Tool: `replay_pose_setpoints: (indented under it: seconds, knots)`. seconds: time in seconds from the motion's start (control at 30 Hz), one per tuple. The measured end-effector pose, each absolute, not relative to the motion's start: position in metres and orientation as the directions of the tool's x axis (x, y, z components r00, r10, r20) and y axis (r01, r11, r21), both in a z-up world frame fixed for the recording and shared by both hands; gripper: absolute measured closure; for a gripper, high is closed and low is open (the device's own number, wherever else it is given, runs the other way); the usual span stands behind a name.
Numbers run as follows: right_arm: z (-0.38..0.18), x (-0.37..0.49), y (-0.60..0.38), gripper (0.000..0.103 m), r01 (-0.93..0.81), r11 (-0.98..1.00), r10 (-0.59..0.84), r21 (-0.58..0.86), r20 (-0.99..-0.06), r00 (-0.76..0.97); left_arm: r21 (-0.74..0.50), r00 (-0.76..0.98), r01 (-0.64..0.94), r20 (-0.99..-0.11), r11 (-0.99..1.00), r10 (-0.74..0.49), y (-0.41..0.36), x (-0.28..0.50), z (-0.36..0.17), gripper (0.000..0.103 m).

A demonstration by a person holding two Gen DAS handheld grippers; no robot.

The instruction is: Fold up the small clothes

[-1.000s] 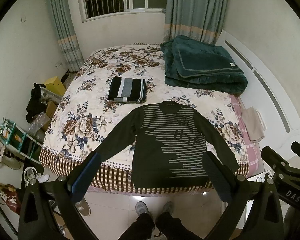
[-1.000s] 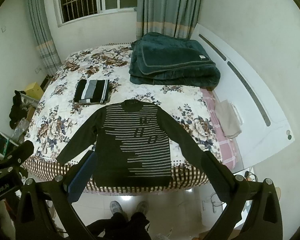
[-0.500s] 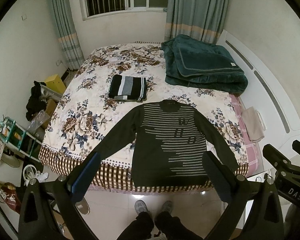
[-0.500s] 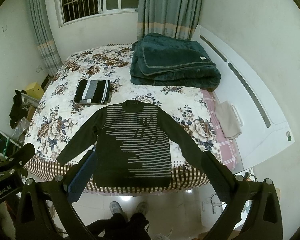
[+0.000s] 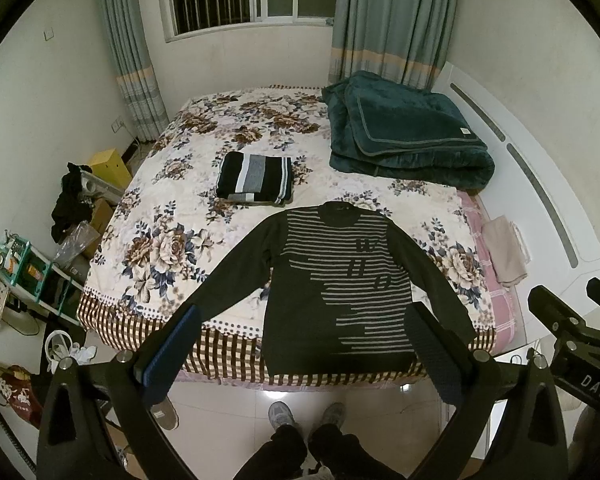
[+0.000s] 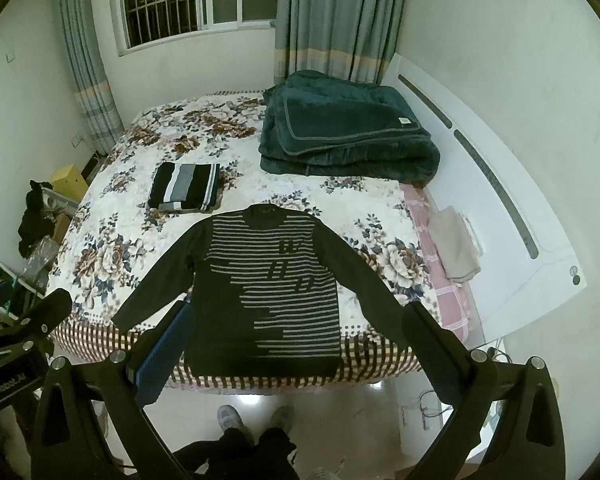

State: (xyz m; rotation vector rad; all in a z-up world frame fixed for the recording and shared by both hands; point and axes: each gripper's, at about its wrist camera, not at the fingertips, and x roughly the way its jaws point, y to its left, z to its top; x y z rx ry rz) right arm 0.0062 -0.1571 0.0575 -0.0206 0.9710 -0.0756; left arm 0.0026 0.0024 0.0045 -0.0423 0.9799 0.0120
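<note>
A dark sweater with grey stripes [image 5: 340,280] lies flat on the floral bed [image 5: 168,216], front up, both sleeves spread, its hem hanging over the near edge. It also shows in the right wrist view [image 6: 268,280]. A folded black, grey and white striped garment [image 5: 254,178] lies behind it to the left, also seen in the right wrist view [image 6: 186,188]. My left gripper [image 5: 304,352] is open and empty, held high above the floor in front of the bed. My right gripper [image 6: 296,348] is open and empty at the same height.
A folded dark green blanket [image 5: 404,132] sits at the bed's far right. A beige cloth [image 5: 506,250] lies on the white headboard ledge [image 5: 548,184]. Boxes, racks and shoes [image 5: 40,280] crowd the floor at the left. My feet [image 5: 308,416] stand on the tiles.
Both grippers have drawn slightly back and up, so the bed sits a little lower in view. The sweater has not moved.
</note>
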Motion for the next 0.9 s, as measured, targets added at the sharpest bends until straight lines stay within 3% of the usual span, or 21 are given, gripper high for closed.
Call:
replay_pose_setpoints:
  seconds: [0.9]
  knots:
    - [0.069,0.010,-0.157,0.000,0.055,0.997,-0.076,-0.055,-0.820,0.568,-0.030,0.562,-0.028,-0.827,0.999,-0.009,0.003,0.002,0.006,0.000]
